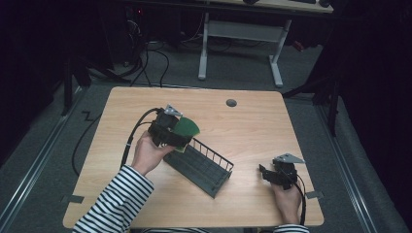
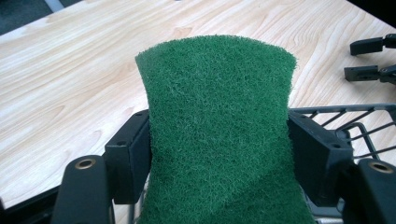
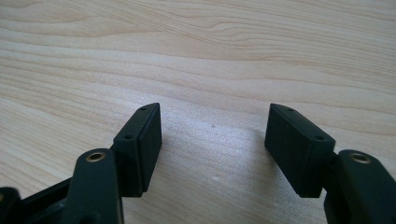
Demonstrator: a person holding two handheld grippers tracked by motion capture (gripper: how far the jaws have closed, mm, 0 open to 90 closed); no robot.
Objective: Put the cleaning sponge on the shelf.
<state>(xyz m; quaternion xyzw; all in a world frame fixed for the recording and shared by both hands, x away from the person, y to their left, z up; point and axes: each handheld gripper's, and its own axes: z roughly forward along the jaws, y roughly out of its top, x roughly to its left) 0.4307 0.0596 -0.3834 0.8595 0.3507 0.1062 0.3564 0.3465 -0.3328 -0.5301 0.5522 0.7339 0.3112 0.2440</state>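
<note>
A green scouring pad (image 2: 217, 126) stands between the jaws of my left gripper (image 2: 218, 149), which is shut on it and squeezes it into a curve. In the high view the left gripper (image 1: 177, 136) holds the green scouring pad (image 1: 187, 128) just above the near-left end of a dark wire basket (image 1: 200, 166) that lies slantwise on the wooden table (image 1: 243, 126). My right gripper (image 1: 265, 173) rests low at the table's right front, open, with bare wood between its jaws (image 3: 212, 140).
A small grey grommet (image 1: 231, 103) sits near the table's far edge. The basket's wire rim (image 2: 355, 126) lies just right of my left jaws. Cables trail from both grippers. A desk frame stands on the floor beyond the table.
</note>
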